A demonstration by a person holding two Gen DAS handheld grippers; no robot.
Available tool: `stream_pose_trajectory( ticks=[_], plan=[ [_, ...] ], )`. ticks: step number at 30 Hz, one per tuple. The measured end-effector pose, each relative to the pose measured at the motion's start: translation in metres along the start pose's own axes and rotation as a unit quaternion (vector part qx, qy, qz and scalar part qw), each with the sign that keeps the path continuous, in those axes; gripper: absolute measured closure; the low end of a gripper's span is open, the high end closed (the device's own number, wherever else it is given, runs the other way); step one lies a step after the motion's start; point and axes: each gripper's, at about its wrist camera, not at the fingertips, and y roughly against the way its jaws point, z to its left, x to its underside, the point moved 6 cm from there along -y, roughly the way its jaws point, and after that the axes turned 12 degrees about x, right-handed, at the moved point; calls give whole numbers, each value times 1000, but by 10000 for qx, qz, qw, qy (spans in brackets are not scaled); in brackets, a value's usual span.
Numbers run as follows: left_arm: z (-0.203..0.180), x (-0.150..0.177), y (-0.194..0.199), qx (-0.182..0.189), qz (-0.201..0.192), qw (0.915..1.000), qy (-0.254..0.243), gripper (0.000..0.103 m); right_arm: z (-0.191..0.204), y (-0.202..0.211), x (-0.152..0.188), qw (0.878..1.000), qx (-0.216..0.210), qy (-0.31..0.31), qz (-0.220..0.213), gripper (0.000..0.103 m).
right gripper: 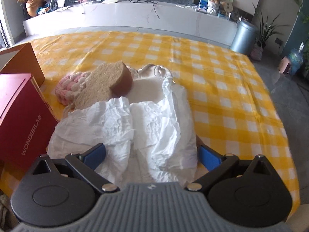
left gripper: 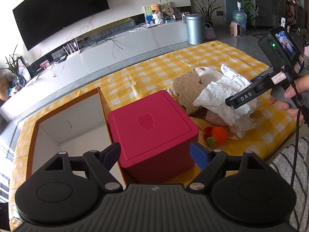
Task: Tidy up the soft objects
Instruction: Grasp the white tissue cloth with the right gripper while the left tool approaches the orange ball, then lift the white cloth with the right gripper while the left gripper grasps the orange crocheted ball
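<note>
A pile of soft things lies on the yellow checked tablecloth [right gripper: 222, 81]: a crumpled white cloth [right gripper: 154, 123] on top, a brown bear-shaped sponge [right gripper: 108, 81], a pink and white knitted piece [right gripper: 67, 87] and an orange crocheted strawberry [left gripper: 218, 135]. My right gripper [right gripper: 151, 154] is open, its blue fingers on either side of the white cloth's near end; it also shows in the left wrist view [left gripper: 239, 99] over the cloth [left gripper: 222, 94]. My left gripper [left gripper: 155, 153] is open and empty, its fingers on either side of a closed magenta box [left gripper: 154, 131].
An open orange cardboard box [left gripper: 69, 123] with a white inside stands left of the magenta box [right gripper: 19, 116]. A TV console, a grey bin [left gripper: 195, 29] and plants stand beyond the table. The table's near edge and a striped sleeve [left gripper: 293, 166] are at the right.
</note>
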Motion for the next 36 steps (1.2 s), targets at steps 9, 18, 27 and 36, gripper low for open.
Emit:
stream_pose_trajectory(
  ticks=[9,18,27,36],
  plan=[
    [-9,8,-4,72,108,9996,-268,7,-12,3,8,9995,-282,-146,-52,71],
    [-8,6,2,-131,126,9993,-315,7,-50,80,15,9965,-126,-287,-776,81],
    [-17,-11,-4,45,166,9996,-218,7,-101,101,21,9883,1451,-192,-430,81],
    [-88,-25,-56,591,700,9764,-1958,7,-98,58,67,9919,1203,-418,40,81]
  ],
)
